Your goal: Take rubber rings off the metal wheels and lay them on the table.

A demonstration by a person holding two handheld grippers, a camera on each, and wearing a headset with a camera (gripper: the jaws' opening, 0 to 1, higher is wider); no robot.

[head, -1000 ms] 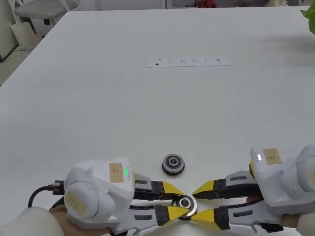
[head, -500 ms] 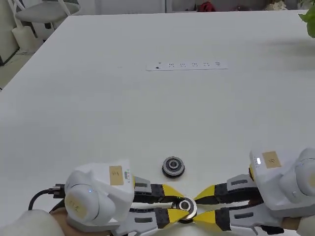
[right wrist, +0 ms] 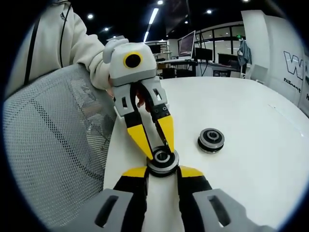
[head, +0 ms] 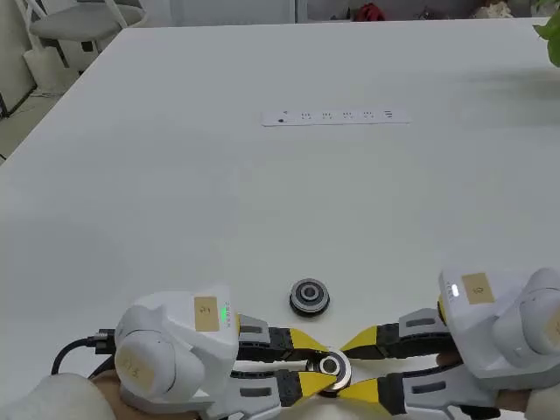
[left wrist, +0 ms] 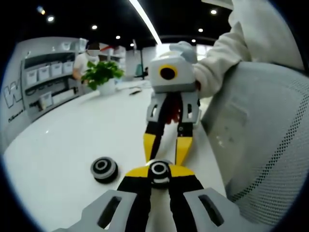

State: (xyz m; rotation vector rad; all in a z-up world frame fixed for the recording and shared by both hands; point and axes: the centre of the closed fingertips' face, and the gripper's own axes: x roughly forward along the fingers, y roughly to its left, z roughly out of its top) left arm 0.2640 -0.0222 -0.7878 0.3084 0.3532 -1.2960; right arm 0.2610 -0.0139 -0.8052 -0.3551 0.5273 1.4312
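In the head view, my left gripper (head: 313, 360) comes in from the left and my right gripper (head: 348, 366) from the right. They meet at the near edge of the table (head: 175, 192). Both pairs of yellow tips are closed on the held wheel (head: 330, 367), which sits flat, hole facing up. The second wheel (head: 308, 296) lies alone just past it, a bit farther away.

In the left gripper view, my own jaws squeeze the held wheel (left wrist: 159, 170) from both sides, and the right gripper (left wrist: 166, 153) pinches it from across.

In the right gripper view, the held wheel (right wrist: 162, 159) is right at my tips. Its dark rubber ring (right wrist: 164, 172) runs round the edge. I cannot tell which jaws touch rubber and which touch metal. I think one side must hold tight while the other pulls the ring off.
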